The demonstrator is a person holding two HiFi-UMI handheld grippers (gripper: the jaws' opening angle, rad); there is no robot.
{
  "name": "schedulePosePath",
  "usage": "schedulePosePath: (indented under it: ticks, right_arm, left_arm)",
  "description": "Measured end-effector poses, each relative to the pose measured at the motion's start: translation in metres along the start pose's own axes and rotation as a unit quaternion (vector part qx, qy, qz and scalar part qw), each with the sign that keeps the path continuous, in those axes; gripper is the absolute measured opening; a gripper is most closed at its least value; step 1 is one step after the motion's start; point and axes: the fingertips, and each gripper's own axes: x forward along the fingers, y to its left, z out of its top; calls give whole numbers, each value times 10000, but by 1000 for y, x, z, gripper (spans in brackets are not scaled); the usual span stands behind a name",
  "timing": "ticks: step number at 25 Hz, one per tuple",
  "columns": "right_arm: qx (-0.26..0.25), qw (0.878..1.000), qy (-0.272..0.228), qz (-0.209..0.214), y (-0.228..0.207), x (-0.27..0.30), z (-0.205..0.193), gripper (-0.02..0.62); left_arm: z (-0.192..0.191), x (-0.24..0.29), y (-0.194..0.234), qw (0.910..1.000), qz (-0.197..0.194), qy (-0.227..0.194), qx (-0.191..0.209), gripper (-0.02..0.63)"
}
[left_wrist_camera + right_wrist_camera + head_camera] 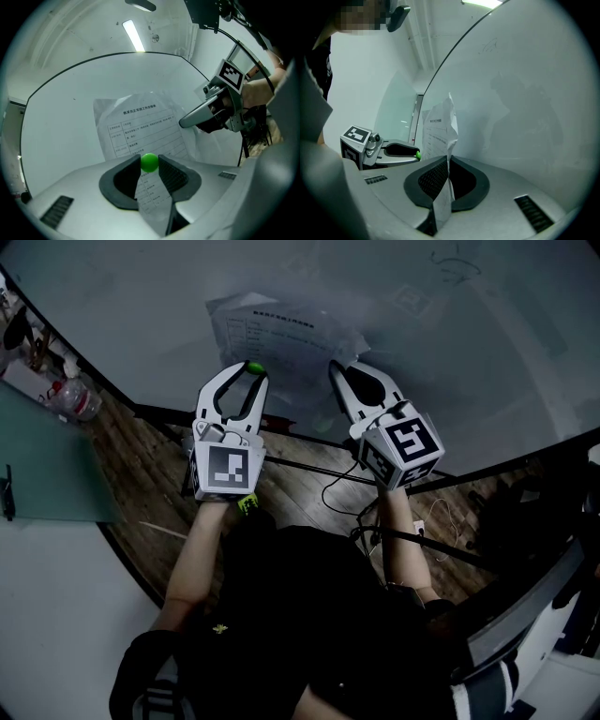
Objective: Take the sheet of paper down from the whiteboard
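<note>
The sheet of paper [281, 334] lies against the whiteboard [141, 296], midway along its lower edge. The left gripper [247, 371] meets the sheet's lower left part with a small ball [149, 162] clamped between its jaw tips, and the right gripper [347, 367], just beside it, pinches the sheet's right edge. Below the board's lower edge cables [342, 488] lie on the floor [141, 493], and a bottle [77, 399] sits beyond the board's left edge.
</note>
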Motion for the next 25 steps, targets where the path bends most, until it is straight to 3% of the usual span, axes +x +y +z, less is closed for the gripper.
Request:
schedulePosePath:
  ticks: [4,25]
  right_arm:
    - [-14,9999,-101,53,3,-25,-4,26]
    - [352,9990,4,278,7,-41,-1,26]
  left_arm:
    - [4,-18,-21,10000,48,4,54,124]
    - [19,-44,-31,9993,110,250,241,124]
